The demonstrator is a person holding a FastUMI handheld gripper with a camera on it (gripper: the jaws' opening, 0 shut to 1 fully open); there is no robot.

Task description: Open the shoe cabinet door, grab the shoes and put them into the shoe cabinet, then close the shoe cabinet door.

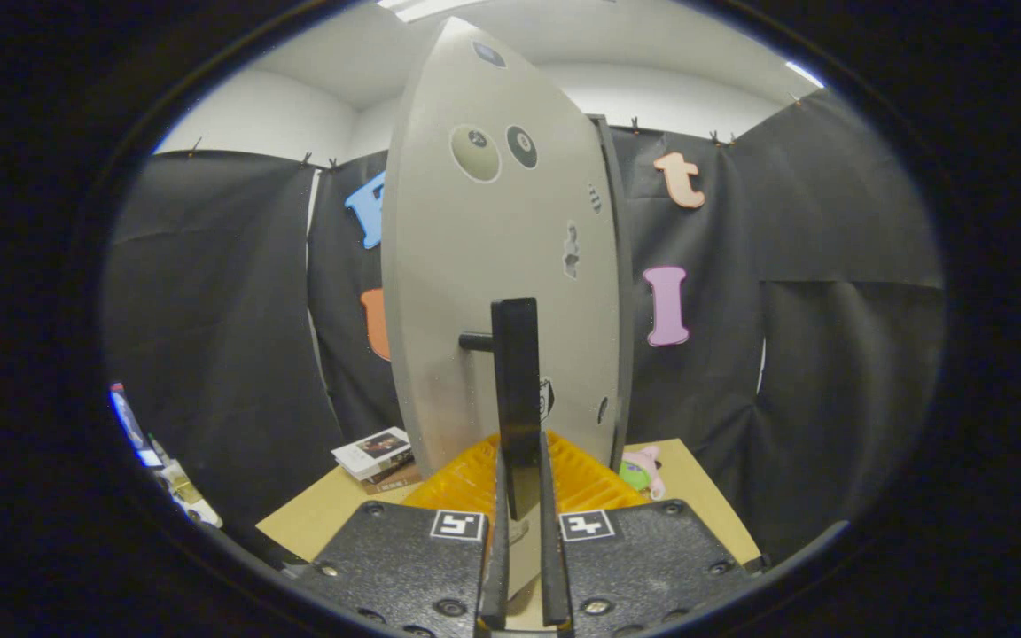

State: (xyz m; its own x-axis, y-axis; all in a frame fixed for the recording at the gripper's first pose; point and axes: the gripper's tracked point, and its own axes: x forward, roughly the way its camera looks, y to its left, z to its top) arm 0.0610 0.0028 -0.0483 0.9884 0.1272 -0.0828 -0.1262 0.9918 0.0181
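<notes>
My gripper (519,496) is clamped on the handle (515,399) of the door (493,266) just ahead; it's stiff, light, and should swing easily from this handle.

One shoe cabinet door (484,292) with one dark handle (517,399); one hand-held gripper (519,540), its fingers clamped on that handle; one desk (324,518); one booklet (375,452) at nine o'clock of the handle.
</notes>
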